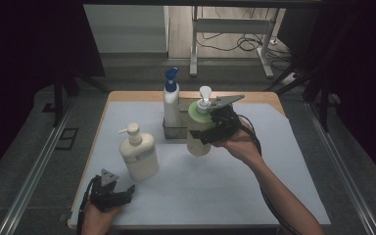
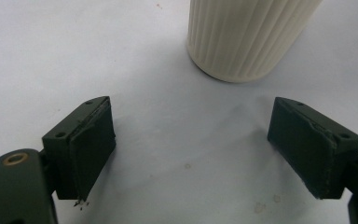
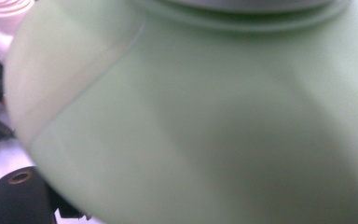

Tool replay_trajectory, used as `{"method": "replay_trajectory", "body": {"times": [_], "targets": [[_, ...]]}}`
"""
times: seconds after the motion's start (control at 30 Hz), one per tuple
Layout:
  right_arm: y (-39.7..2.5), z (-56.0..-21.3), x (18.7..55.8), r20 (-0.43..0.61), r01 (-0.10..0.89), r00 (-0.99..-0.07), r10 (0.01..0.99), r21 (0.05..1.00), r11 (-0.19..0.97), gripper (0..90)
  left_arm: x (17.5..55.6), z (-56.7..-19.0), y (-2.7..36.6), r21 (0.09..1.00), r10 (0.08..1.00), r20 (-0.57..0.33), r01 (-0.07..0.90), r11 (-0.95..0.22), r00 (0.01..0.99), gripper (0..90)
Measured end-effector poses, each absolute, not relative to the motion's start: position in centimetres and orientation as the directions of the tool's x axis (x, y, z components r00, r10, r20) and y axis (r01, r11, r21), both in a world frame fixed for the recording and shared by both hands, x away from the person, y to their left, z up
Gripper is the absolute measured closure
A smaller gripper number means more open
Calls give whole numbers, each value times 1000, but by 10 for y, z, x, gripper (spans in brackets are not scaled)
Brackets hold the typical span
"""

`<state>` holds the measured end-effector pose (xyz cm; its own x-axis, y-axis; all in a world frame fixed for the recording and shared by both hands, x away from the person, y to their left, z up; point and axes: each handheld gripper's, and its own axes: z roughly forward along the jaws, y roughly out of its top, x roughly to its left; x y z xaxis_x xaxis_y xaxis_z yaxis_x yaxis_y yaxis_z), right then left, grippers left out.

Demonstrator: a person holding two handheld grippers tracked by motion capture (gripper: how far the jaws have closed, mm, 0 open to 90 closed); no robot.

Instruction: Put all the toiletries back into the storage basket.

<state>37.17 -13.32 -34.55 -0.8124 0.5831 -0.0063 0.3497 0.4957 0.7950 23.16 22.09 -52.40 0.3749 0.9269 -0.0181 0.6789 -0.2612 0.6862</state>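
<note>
Right gripper (image 1: 210,133) clamped on the green pump bottle (image 1: 198,128), body pressed tight against the camera, seemingly raised beside the dark rack (image 1: 175,131). Left gripper (image 2: 193,149) wide and empty, cream pump bottle (image 2: 242,37) just ahead. Likely risk: smooth rounded plastic slipping, tilting, knocking the blue-capped bottle (image 1: 171,100).

Held bottle (image 1: 199,134): pale green, white pump. Front bottle (image 1: 138,155): cream, ribbed. Rear bottle (image 1: 171,100): white, blue pump. Sheet (image 1: 225,186): white.

- The high view looks forward and down over the white table (image 1: 254,186).
- The left gripper view sits low, near the cream bottle (image 2: 247,37), which also shows from above.
- The right gripper view presses close against the green bottle (image 3: 214,130).
</note>
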Motion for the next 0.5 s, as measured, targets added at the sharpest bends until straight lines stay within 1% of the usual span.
{"method": "replay_trajectory", "body": {"times": [0.5], "targets": [[-124, -330, 398, -31, 358, -774, 633, 802, 478, 125, 232, -524, 221, 686, 927, -18, 679, -261, 375, 147]]}}
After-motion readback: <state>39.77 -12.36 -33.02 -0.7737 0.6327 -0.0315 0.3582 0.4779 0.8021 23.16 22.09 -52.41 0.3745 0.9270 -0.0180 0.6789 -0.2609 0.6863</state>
